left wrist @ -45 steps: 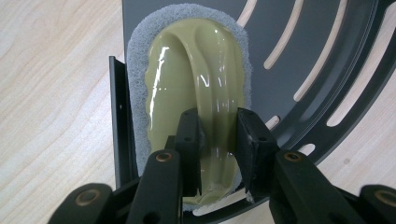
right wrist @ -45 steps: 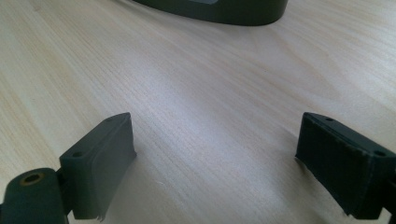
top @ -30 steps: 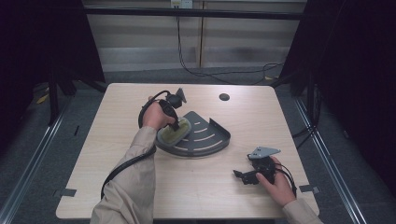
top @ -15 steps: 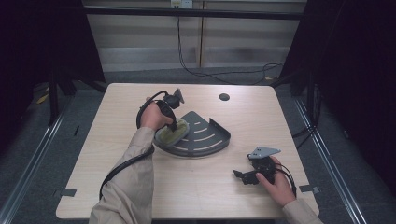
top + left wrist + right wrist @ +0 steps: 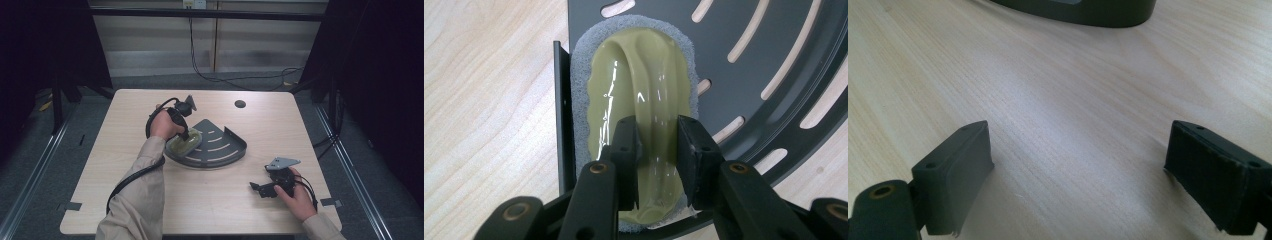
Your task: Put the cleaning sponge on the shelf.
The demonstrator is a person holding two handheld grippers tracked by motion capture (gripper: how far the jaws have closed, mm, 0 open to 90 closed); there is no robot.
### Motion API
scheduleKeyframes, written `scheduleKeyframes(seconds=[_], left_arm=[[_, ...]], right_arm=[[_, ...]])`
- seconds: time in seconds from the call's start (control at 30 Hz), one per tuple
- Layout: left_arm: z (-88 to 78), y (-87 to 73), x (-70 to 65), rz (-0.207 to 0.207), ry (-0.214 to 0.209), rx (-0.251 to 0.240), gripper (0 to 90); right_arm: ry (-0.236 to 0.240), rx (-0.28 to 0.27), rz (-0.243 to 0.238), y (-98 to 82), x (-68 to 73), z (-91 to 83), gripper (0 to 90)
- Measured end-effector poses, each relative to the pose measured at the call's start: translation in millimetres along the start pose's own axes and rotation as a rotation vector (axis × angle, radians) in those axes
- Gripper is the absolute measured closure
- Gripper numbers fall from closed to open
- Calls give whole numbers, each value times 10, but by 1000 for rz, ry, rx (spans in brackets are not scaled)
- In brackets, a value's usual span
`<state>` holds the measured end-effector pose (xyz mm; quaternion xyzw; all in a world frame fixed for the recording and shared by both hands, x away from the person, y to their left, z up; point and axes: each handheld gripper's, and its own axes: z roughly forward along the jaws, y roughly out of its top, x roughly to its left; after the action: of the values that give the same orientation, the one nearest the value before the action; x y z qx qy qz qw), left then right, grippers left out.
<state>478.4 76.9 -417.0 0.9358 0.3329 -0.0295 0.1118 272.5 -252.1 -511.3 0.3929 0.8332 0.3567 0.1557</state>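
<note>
- Plainly, the left gripper [image 5: 656, 145] is clenched on the raised handle of a scrubber [image 5: 636, 95], one jaw on each side of the glossy olive ridge.
- The scrubber lies in a dark slotted rack [image 5: 769, 55], tucked against the rack's straight wall, pad side down; in the high view the scrubber [image 5: 186, 142] sits at the left end of the rack [image 5: 220, 147], near the middle of the table [image 5: 125, 210].
- Handling, as a judgement: the scrubber looks light. Its plastic top is stiff and shiny, so likely slippery; the grey pad around the edge looks soft and fibrous and would squash under a pinch.
- The best hold is where the jaws already are, across the narrow ridge, which gives two near-parallel faces. Gripping the pad rim would be spongy and uncertain.
- The rack looks like thin metal, rigid, with a low rim; it may slide on the smooth wood if the scrubber drags against its wall.
- The right gripper [image 5: 1078, 170] is released, jaws wide apart over bare wood, holding nothing. In the high view the right gripper [image 5: 270, 187] rests near the table's front right, well apart from the rack.
- No brand, label or writing can be read on the scrubber, the rack or the grippers.
</note>
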Motion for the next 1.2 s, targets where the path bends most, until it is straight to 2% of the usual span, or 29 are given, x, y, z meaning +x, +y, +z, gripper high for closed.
scheduleKeyframes(seconds=[0.63, 0.73, 1.2], left_arm=[[2, -17, 20, -3, 19, -9, 703], [6, -21, 17, -17, 25, -12, 697], [20, -21, 24, -22, 31, -14, 681]], right_arm=[[0, 0, 0, 0, 0, 0, 106], [2, -1, 2, -1, 1, 1, 106], [0, 1, 1, 0, 1, -1, 106]])
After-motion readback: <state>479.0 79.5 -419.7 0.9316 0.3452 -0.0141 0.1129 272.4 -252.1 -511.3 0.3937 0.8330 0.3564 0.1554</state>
